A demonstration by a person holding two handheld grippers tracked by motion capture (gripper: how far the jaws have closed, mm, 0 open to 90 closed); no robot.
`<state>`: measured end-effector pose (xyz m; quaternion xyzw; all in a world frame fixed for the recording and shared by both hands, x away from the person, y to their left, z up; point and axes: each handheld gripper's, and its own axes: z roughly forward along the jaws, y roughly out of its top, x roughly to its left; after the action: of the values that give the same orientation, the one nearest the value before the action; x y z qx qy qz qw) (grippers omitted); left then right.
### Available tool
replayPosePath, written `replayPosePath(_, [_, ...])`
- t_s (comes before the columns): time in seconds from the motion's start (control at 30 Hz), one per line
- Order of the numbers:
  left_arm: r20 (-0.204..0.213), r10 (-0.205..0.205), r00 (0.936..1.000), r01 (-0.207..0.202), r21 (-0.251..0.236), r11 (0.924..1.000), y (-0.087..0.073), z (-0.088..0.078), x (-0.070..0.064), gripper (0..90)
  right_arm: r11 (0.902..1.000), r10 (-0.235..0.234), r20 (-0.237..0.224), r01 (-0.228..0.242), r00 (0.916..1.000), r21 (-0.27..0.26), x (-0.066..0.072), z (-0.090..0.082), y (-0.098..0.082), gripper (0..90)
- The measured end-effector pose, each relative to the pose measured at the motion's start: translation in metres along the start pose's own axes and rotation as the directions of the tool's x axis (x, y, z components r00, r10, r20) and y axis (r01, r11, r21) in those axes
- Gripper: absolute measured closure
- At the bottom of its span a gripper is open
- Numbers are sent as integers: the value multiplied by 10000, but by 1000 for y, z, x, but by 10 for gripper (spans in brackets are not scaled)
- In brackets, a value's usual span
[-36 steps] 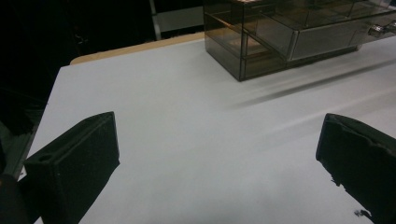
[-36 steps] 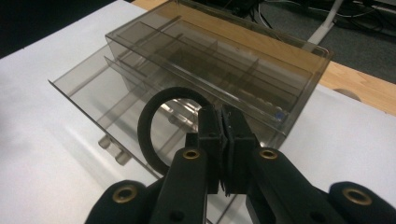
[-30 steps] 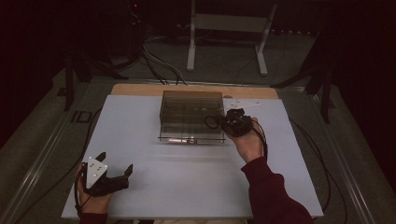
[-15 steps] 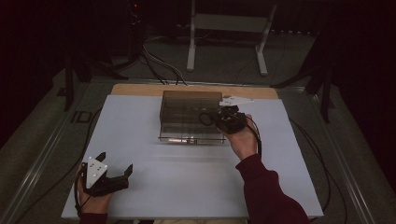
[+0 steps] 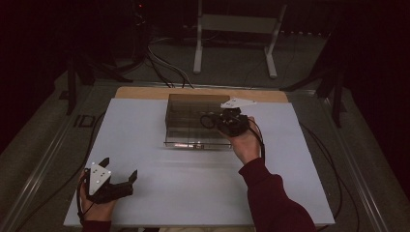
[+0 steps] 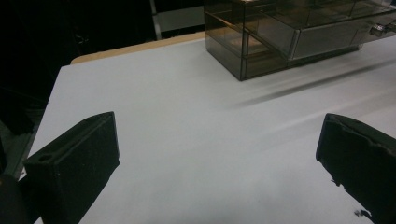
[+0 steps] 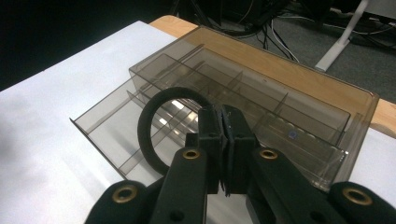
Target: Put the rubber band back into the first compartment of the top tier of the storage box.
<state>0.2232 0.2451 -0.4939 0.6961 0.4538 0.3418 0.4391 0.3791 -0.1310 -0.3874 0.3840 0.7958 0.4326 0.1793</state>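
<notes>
The black ring (image 7: 156, 128) hangs pinched in the closed jaws of the right gripper (image 7: 224, 140), over the smoky plastic organizer box (image 5: 186, 121) that sits toward twelve o'clock on the white table (image 5: 193, 188). The ring hovers above the open drawer's divided compartments. To do this well, I would lower it squarely over one cell, clear of the dividers, before letting go; a tilted ring may catch on a wall. The left gripper (image 5: 116, 186) rests at seven o'clock, jaws spread wide, holding nothing.
</notes>
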Motion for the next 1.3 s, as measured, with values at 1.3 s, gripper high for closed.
replayPosePath(1.3, [-4, 57, 10000, -57, -8, 10000, 0, 0, 0, 3, 9999, -120, -318, 122, 9994, 46, 20, 29, 9, 881])
